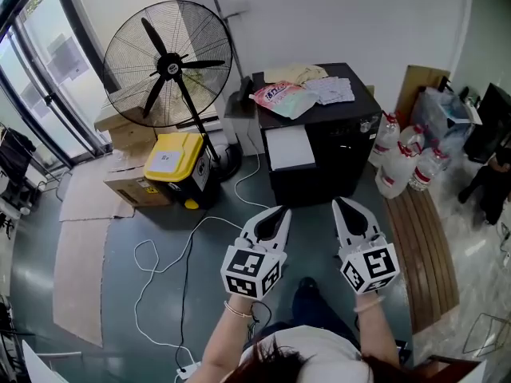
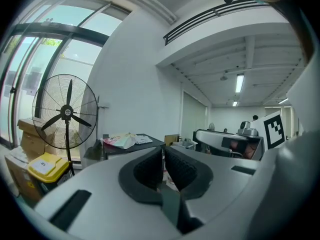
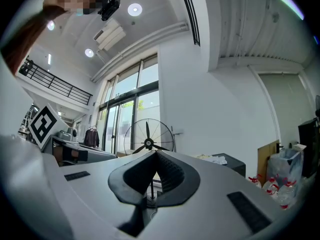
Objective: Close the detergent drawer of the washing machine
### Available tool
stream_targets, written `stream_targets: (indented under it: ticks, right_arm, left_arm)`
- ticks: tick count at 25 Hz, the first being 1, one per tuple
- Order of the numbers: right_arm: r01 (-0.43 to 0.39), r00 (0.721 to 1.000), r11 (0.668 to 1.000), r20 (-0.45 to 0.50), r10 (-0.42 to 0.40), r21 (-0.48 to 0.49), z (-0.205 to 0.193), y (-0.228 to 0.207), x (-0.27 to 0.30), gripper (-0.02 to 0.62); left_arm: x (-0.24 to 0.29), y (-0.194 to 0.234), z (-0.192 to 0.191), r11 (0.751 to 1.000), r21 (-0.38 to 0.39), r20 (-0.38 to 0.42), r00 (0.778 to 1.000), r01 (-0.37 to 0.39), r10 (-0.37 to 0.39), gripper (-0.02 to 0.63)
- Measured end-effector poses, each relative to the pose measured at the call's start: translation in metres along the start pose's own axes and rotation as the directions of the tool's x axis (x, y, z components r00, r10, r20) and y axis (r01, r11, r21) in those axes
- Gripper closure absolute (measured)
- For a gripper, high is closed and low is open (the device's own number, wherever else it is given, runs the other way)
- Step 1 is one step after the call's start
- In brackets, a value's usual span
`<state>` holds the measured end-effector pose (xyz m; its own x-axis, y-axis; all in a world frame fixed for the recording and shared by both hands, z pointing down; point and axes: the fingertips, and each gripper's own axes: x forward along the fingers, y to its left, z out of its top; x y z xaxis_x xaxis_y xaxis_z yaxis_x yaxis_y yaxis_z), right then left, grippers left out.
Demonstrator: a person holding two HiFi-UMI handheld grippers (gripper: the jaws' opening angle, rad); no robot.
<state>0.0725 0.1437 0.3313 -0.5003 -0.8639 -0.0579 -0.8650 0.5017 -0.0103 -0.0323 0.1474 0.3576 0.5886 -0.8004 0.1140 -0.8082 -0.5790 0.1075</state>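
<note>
Grey floor (image 1: 319, 222): the widest item; you stand on it facing the work.

Pedestal fan (image 1: 169, 66): left of centre, no part in the task.

Washing machine (image 1: 339, 146): black, low, against the white wall (image 1: 335, 14) straight ahead of you. A pink bag (image 1: 281, 96) and papers (image 1: 331, 90) lie on its top.

Detergent drawer (image 1: 289, 148): taken to be the white slab standing out from the machine's front at the upper left. It appears pulled out, so not yet closed.

Left gripper (image 1: 279, 214): jaws all but together with nothing between them, about level and aimed at the machine, well apart from it.

Right gripper (image 1: 345, 207): jaws together and empty, beside the left, likewise well short of the machine.

Step in hand, as judged: the approach, with no contact made.

Next move calls for you to bring one closed gripper square to the drawer's front face and press straight toward the machine. A skewed push may bind the slide.
</note>
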Motion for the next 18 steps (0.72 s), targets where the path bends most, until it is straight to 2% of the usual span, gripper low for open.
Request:
stream_targets:
  ticks: [3, 13, 18]
  right_arm:
    - [-0.019, 1.0, 1.0, -0.008, 0.019, -0.005, -0.005, -0.017, 0.019, 0.569]
    - [-0.083, 0.995, 0.996, -0.05, 0.084, 0.011, -0.025, -0.074, 0.074, 0.565]
    - [-0.119, 0.99, 0.993, -0.072, 0.121, 0.024, -0.04, -0.093, 0.096, 0.52]
  left_arm:
    - [0.023, 0.012, -0.001, 1.0, -0.014, -0.007, 1.0, -0.01, 0.01, 0.552]
    - [0.089, 0.05, -0.005, 0.996, -0.061, -0.025, 0.998, -0.067, 0.065, 0.523]
    - [0.11, 0.068, -0.013, 0.994, -0.07, -0.038, 0.996, -0.089, 0.087, 0.508]
